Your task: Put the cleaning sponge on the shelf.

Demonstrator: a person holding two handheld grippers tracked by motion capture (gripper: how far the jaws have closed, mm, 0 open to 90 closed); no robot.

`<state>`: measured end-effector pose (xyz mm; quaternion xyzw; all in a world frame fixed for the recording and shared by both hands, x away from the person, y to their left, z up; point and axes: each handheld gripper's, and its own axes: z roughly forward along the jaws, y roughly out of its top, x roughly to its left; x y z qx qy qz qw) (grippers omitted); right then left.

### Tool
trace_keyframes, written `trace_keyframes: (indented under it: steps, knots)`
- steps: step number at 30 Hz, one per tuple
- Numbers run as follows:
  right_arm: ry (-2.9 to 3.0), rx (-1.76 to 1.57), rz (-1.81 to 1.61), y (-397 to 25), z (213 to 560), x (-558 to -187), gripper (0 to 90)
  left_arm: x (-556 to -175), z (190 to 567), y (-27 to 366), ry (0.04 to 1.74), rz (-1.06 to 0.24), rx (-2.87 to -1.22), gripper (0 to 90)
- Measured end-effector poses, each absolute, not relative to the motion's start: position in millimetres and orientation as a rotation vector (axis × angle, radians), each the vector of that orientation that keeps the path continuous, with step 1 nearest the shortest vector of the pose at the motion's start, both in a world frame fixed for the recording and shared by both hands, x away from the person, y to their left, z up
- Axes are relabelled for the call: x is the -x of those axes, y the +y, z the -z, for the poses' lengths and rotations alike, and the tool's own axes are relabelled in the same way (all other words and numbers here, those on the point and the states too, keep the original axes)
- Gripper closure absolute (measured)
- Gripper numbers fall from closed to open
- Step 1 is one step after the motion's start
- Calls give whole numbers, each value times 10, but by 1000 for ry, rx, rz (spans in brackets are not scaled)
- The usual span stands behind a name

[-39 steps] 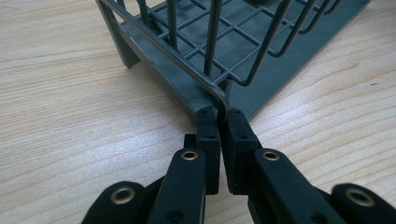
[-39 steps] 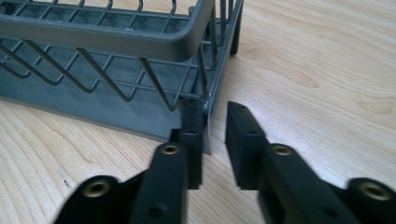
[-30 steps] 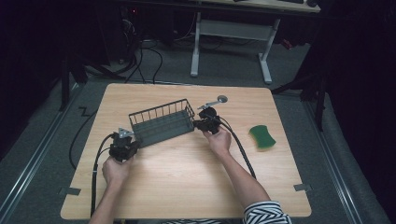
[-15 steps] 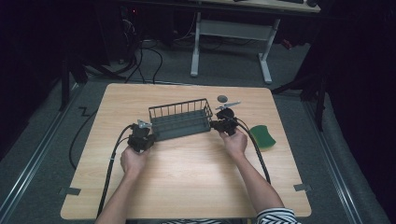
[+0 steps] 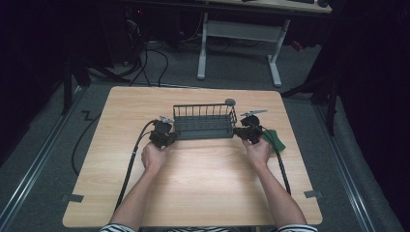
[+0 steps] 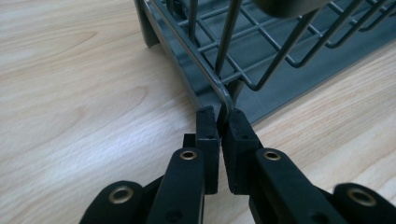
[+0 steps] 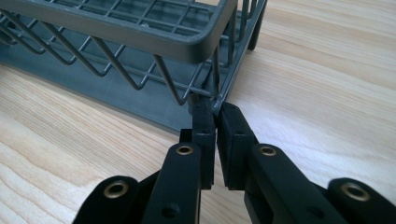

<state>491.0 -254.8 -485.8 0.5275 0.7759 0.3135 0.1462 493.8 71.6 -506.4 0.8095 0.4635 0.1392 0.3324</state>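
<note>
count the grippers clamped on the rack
2. The left gripper pinches the wire at the rack's left end; the right gripper pinches a corner wire at its right end.

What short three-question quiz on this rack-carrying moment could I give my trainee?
1. True or false: both grippers are shut on the wire rack.
2. Which part does the left gripper pinch? A) a corner wire B) the tray's middle C) the sponge
3. Fill in: the green sponge lies on the table beside the person's ____ hand.

Key: 1 true, the right gripper also clamps a corner wire; 2 A; 3 right.
</note>
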Motion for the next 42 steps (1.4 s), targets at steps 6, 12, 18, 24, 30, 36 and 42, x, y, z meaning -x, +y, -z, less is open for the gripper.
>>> trace_keyframes:
  steps: [6, 12, 18, 24, 30, 36, 42]
  knots:
    - [2211, -1548, -880, -2651, 4846, -4880, 860, -5064, 5052, 591, 1224, -343, -2116, 858]
    - [2188, -1570, -895, -2745, 4857, -4822, 858, -5078, 5059, 517, 1216, -333, -2111, 856]
    - [2182, -1581, -867, -2802, 4840, -4791, 858, -5093, 5044, 429, 1203, -322, -2134, 856]
    - [2174, -1595, -871, -2886, 4841, -4737, 857, -5084, 5043, 363, 1188, -310, -2145, 853]
    - [2184, -1614, -878, -2928, 4871, -4720, 685, -5050, 5031, 368, 1191, -299, -2139, 707]
    - [2182, -1600, -917, -3029, 4784, -4647, 519, -4895, 4964, 531, 1196, -334, -2093, 470]
    - [2134, -1539, -933, -3089, 4688, -4487, 426, -4685, 4973, 792, 1198, -365, -2075, 445]
